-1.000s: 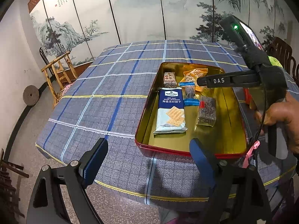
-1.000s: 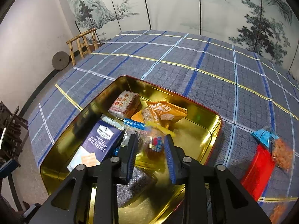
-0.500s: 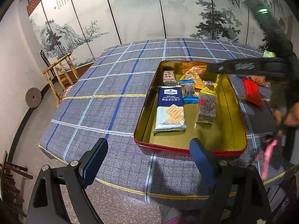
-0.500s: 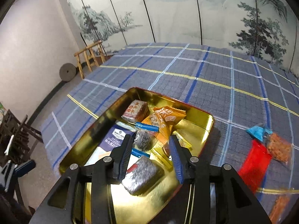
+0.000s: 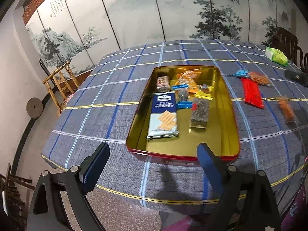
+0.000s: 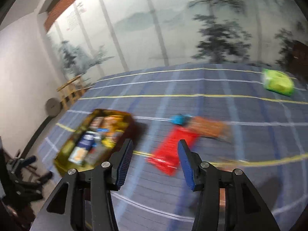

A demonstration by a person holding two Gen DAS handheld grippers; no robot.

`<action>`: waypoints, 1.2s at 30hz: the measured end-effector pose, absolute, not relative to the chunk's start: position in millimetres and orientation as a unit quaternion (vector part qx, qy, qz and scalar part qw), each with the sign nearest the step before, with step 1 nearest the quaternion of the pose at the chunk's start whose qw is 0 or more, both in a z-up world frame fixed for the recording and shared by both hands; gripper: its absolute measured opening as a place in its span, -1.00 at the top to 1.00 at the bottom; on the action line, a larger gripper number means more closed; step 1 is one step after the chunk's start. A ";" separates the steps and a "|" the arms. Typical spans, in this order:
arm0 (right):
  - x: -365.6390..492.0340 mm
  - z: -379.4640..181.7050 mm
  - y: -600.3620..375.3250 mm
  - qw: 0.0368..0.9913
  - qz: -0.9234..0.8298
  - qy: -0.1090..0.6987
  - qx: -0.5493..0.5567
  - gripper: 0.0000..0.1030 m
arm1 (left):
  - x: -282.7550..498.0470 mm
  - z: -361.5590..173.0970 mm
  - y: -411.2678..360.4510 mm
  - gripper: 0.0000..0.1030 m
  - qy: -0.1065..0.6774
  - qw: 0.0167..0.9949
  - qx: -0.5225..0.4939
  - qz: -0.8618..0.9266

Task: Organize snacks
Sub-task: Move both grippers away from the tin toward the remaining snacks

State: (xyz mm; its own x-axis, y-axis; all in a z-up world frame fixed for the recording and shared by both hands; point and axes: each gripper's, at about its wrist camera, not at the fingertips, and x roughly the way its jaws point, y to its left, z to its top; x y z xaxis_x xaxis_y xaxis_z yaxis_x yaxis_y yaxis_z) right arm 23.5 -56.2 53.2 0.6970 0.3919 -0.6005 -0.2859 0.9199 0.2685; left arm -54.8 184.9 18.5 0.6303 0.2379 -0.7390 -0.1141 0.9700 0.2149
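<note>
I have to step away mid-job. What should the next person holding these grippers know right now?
Left gripper: open, empty, near the tin's front rim.
Right gripper: open, empty, above the red packet; that view is blurred.
Done: cracker pack, dark packet and several small snacks are in the tin.
Left: red packet, blue packet, two orange packets, green bag on the cloth.

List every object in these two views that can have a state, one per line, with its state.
Tin: lidless, holding several snacks.
Cracker pack: flat inside tin.
Red packet: on tablecloth, outside tin.
Green packet: on cloth, far corner.
Left claw: open, empty.
Right claw: open, empty, above red packet.
</note>
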 end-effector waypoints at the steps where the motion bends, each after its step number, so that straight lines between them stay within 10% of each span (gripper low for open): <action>1: 22.4 49.9 -75.4 0.921 0.164 0.345 0.081 -0.01 | -54.7 20.1 180.7 -0.76 0.417 0.900 0.078 0.096; 36: 32.2 -44.8 -238.7 0.913 0.051 0.389 0.113 -0.13 | 111.0 -11.5 -22.1 -0.67 0.523 0.833 0.103 -0.148</action>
State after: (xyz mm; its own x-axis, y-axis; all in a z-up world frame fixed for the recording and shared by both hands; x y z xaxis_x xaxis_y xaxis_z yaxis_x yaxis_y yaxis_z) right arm 32.2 -238.7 -44.8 0.6917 0.1814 -0.6991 -0.0058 0.9693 0.2458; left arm 111.0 -22.1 -11.5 0.4082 -0.1386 -0.9023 0.3543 0.9350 0.0167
